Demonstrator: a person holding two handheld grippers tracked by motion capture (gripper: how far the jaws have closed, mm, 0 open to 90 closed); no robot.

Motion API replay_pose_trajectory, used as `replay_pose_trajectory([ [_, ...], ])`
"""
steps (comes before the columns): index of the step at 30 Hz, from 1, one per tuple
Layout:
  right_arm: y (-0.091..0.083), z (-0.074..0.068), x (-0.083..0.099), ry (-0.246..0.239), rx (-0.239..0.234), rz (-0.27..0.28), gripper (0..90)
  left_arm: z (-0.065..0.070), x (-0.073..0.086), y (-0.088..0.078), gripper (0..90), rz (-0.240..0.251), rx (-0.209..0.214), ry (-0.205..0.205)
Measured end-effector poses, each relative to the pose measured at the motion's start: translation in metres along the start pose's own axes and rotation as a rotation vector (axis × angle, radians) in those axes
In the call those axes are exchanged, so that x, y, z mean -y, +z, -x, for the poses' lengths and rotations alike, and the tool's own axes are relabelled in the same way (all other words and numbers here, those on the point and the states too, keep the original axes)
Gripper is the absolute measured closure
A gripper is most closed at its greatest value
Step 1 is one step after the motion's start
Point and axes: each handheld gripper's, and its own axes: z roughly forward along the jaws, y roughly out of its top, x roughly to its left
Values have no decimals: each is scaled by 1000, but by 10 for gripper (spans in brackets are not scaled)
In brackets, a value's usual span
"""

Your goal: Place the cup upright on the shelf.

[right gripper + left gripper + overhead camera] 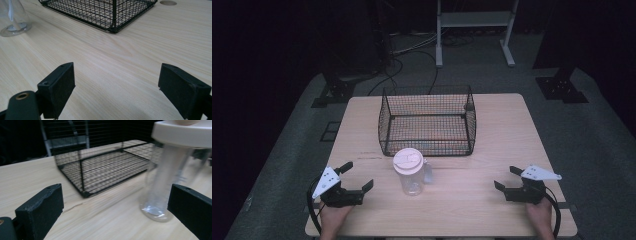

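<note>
A clear plastic cup with a pale pink lid stands upright on the wooden table, just in front of a black wire basket. My left gripper rests open at the near left, to the left of the cup. In the left gripper view the cup rises ahead at the right, beyond the wide-apart jaws, with the basket behind it. My right gripper sits open at the near right. The right gripper view has the cup's base at far left and the basket's corner ahead.
The basket holds nothing that I can see. A round hole is cut in the tabletop past the basket. Beyond the table lie grey carpet, cables and a white metal frame. Bare wood lies between the two grippers.
</note>
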Motion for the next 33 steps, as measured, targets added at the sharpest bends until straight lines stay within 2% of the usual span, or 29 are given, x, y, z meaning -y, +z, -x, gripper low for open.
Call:
replay_pose_trajectory([
  [5,0,0,0,1,2,0,129,11,-9,-1,0,-36,79,39],
  [7,0,0,0,0,2,0,129,13,-10,-2,0,-38,90,42],
  [8,0,0,0,1,3,-1,129,15,-13,-2,0,-45,114,45],
  [10,0,0,0,0,4,-3,129,18,-16,-3,0,-45,134,49],
  [17,0,0,0,0,3,-2,129,26,-23,2,0,-77,183,81],
  [24,0,0,0,0,1,0,129,35,-27,9,0,-79,228,95],
  [25,0,0,0,-2,1,0,129,38,-29,12,0,-83,244,102],
  [33,0,0,0,-4,-2,1,128,46,-36,25,0,-114,277,127],
])
